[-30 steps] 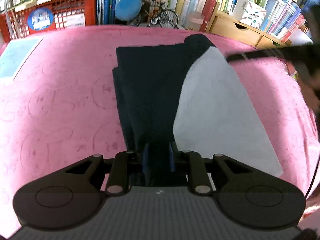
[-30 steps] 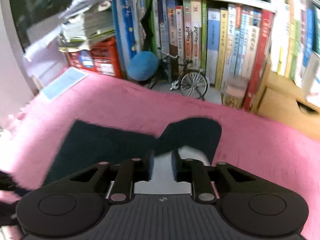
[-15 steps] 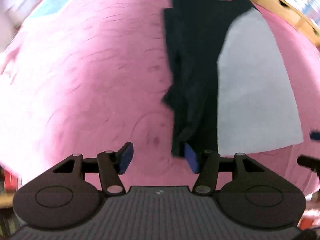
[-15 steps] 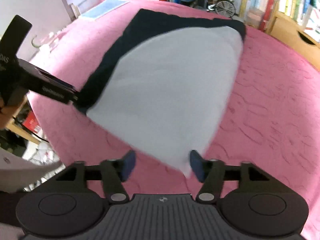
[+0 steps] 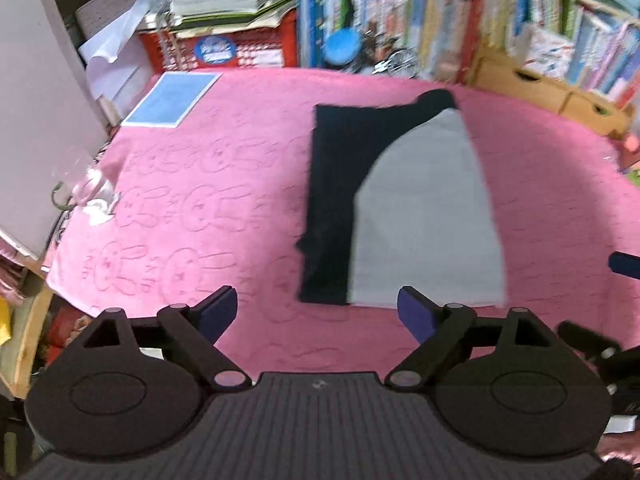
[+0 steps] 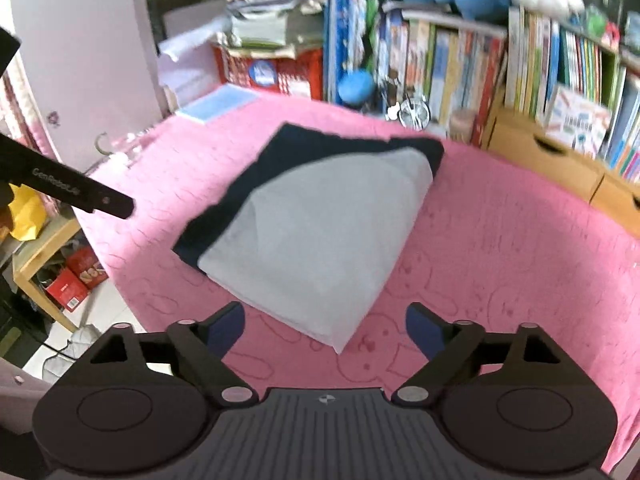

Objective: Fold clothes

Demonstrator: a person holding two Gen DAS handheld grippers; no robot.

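A folded garment lies flat on the pink blanket [image 5: 224, 184]: a dark navy part [image 5: 332, 200] on the left and a light grey part [image 5: 424, 216] over its right side. In the right wrist view the same garment [image 6: 320, 232] lies slanted, grey layer on top, navy edge [image 6: 256, 184] at the left. My left gripper [image 5: 318, 312] hovers above the garment's near edge, jaws opening wide, nothing between them. My right gripper [image 6: 325, 326] hangs above the near grey corner, jaws also opening, holding nothing. A finger of the left gripper [image 6: 80, 196] juts in from the left there.
Bookshelves [image 5: 520, 28] and a red crate [image 5: 224, 48] line the far edge, with a toy bicycle [image 5: 396, 60] and a blue ball [image 5: 340, 46]. A blue sheet [image 5: 172, 98] lies at the far left. Wooden drawers [image 6: 544, 152] stand at the right. The blanket's left edge [image 6: 108, 252] drops to the floor.
Both grippers let go of the garment, opened wide and pulled back and up. The garment now lies flat on the blanket with the grey part folded over the navy.
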